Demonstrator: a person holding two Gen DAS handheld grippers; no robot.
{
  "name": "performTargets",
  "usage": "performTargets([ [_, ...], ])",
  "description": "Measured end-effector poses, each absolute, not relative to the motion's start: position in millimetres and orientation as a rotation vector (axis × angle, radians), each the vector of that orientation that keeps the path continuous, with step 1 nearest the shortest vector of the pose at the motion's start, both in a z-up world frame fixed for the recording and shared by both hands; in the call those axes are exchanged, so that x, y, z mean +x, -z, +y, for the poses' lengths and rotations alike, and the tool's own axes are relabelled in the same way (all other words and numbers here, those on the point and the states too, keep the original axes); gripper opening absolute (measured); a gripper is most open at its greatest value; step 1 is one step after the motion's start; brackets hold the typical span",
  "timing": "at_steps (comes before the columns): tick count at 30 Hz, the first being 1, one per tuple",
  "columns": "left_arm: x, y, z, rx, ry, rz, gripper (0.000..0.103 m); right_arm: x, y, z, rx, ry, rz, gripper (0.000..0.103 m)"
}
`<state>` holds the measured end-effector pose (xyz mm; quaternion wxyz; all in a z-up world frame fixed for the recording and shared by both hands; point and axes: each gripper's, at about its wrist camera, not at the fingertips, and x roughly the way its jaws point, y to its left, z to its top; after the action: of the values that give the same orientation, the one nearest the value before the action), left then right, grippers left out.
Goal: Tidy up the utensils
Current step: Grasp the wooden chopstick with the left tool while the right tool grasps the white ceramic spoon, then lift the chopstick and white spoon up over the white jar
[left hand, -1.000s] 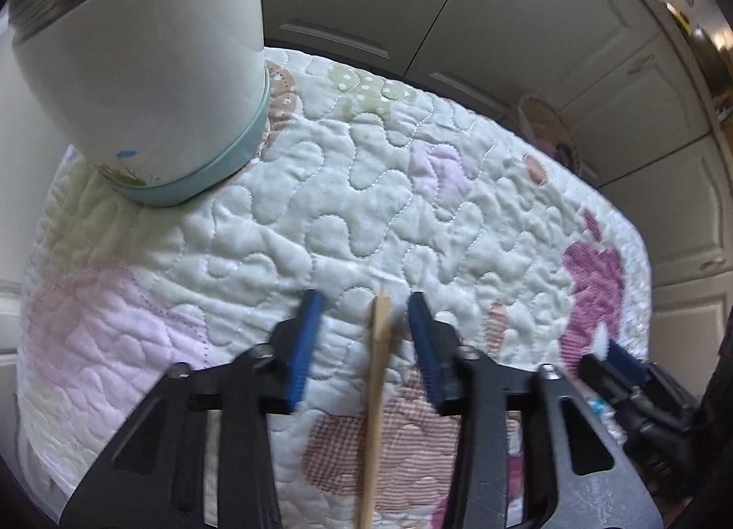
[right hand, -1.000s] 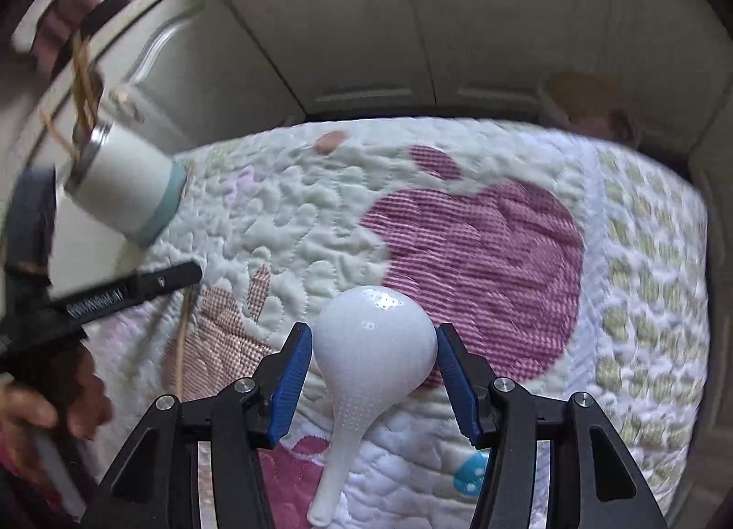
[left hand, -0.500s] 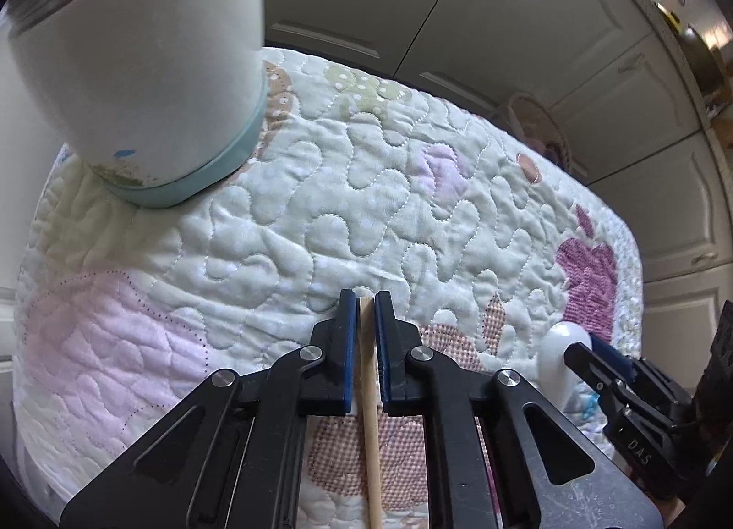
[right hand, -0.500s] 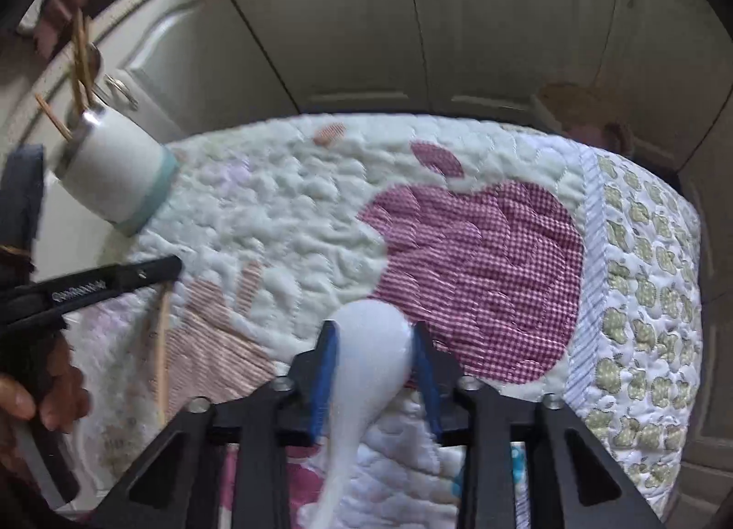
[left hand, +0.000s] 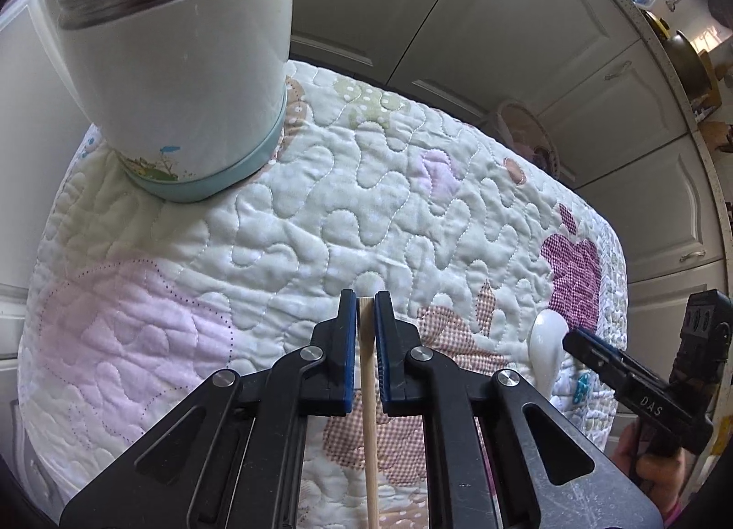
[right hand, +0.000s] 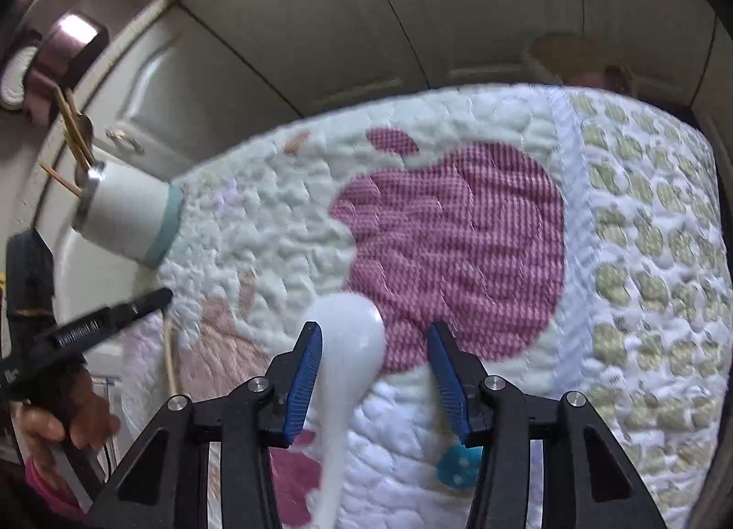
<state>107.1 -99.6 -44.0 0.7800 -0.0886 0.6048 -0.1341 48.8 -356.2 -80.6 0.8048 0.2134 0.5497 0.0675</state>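
- Left wrist view: the left gripper (left hand: pixel 365 300) is clamped on a wooden chopstick (left hand: pixel 369 414), both blue pads pressed flat against its sides, almost no gap left.
- The chopstick runs from the jaw tips toward 6 o'clock, down to the bottom edge of the picture, above the quilted cloth (left hand: pixel 293 226).
- At 11 o'clock a white canister (left hand: pixel 183 70) with a metal rim and pale blue base stands upright on the cloth, well apart from the jaws; wooden utensil ends show inside its mouth.
- At 4 o'clock the right gripper (left hand: pixel 591 348) reaches in beside a white ceramic spoon (left hand: pixel 547 345), with a hand (left hand: pixel 650 465) behind it at the lower right.
- Cream cabinet doors (left hand: pixel 481 24) fill the background.
- Right wrist view: the right gripper's jaws are opening; the spoon lies between them, close against the left pad (right hand: pixel 304 373), clear of the right pad (right hand: pixel 446 377).
- The spoon's bowl points toward 12 o'clock and its handle runs to 6 o'clock, over the cloth's red apple patch (right hand: pixel 458 245).
- At 9 o'clock the canister holds several chopsticks (right hand: pixel 71 125).
- At 8 o'clock the left gripper holds its chopstick, a hand (right hand: pixel 59 419) below it.
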Motion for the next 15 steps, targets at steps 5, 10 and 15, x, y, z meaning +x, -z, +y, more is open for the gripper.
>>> performTargets([
  [5,104,43,-98,-0.197,0.279,1.312,0.006,54,76,-328,0.347,-0.182,1.171,0.023],
  [10,105,38,-96,-0.205,0.283,1.298,0.006,46,59,-321,0.344,-0.247,1.151,0.010],
  [15,104,37,-89,-0.222,0.285,1.301,0.006,42,56,-296,0.242,-0.296,1.186,0.007],
])
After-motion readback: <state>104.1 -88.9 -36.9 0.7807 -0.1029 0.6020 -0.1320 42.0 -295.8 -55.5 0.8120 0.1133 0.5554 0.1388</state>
